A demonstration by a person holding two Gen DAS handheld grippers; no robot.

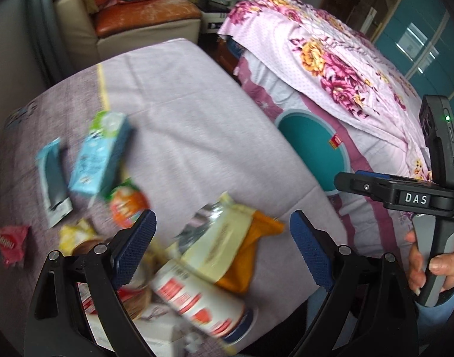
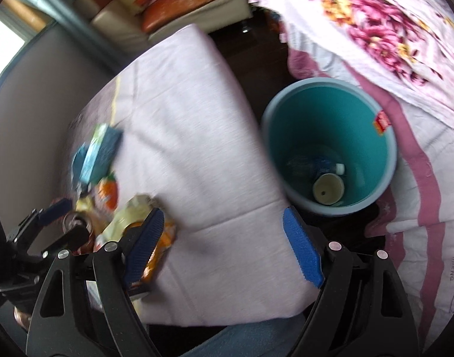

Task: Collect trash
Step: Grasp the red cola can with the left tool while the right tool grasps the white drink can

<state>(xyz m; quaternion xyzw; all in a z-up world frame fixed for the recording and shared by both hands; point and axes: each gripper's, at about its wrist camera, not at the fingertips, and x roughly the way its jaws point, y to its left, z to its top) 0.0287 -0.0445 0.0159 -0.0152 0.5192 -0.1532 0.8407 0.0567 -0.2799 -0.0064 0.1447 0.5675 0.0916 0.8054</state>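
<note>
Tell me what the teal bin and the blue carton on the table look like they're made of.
Teal bin: probably smooth moulded plastic, given its even colour and rolled rim. Blue carton: likely coated paperboard, with flat printed faces and folded edges, though blurred.

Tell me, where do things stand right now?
Left gripper open, right gripper open, both empty. Wrappers and white can on table. Teal plastic bin beside it, unobstructed.

Teal bin (image 2: 331,125), lilac tablecloth (image 2: 197,119), floral pink bedsheet (image 1: 331,59).
</note>
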